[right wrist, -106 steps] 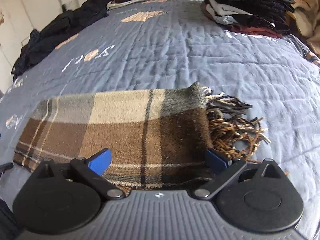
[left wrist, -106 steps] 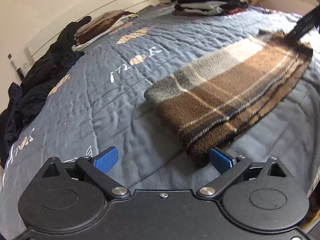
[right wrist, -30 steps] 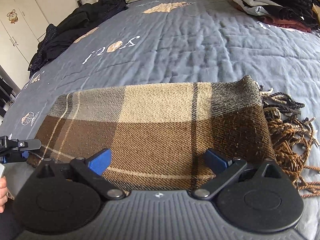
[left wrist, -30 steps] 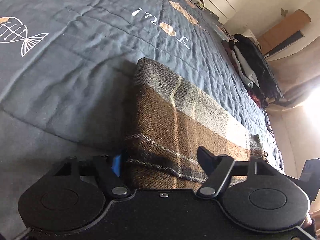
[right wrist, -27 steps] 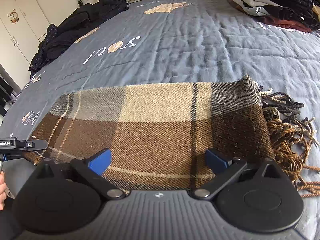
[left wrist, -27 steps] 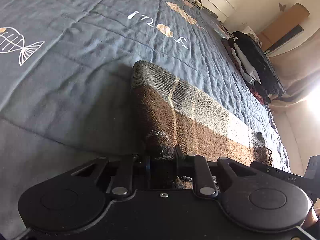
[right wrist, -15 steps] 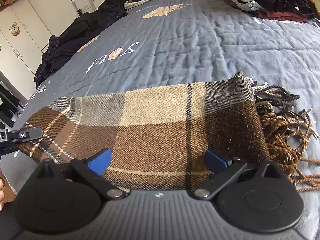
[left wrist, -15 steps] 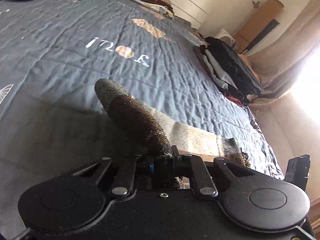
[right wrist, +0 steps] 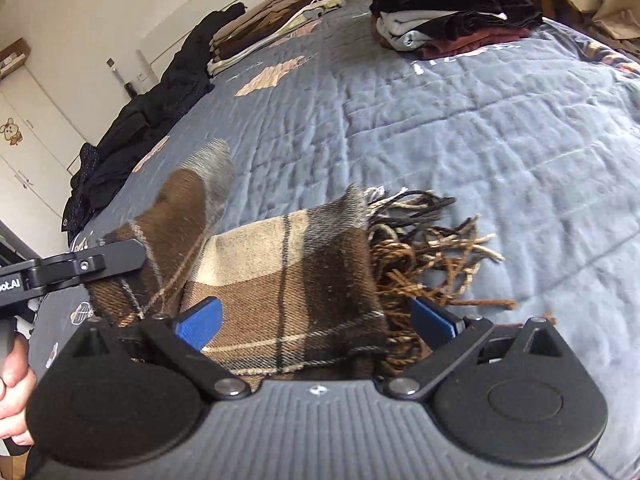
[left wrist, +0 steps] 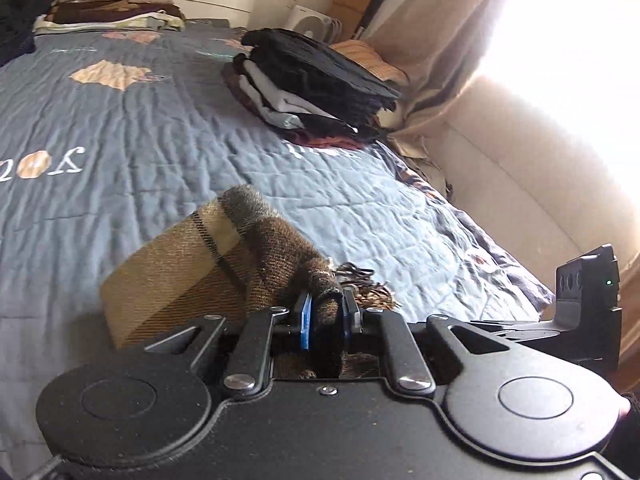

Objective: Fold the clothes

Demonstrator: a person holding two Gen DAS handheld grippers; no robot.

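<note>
The left tool point(left wrist: 325, 314) is clamped on a bunched end of the scarf point(right wrist: 280, 276), lifting that end clear of the bed point(right wrist: 460, 128) so the cloth arches over the part lying flat. The right tool point(right wrist: 316, 322) has its jaws wide apart, hovering just above the scarf's other end, its blue pads point(right wrist: 199, 322) on either side of the cloth without pinching it. The fringe point(right wrist: 424, 248) spreads on the quilt toward the bed's right edge, just beside the right pad. The scarf lies near the bed's near edge. Well apart from it, a dark folded stack point(left wrist: 316, 88) sits by the far right corner, a brown stack point(right wrist: 272, 28) at the far edge, and loose black clothes point(right wrist: 152, 120) along the left edge. A hand point(right wrist: 12, 392) grips the left tool's handle.
</note>
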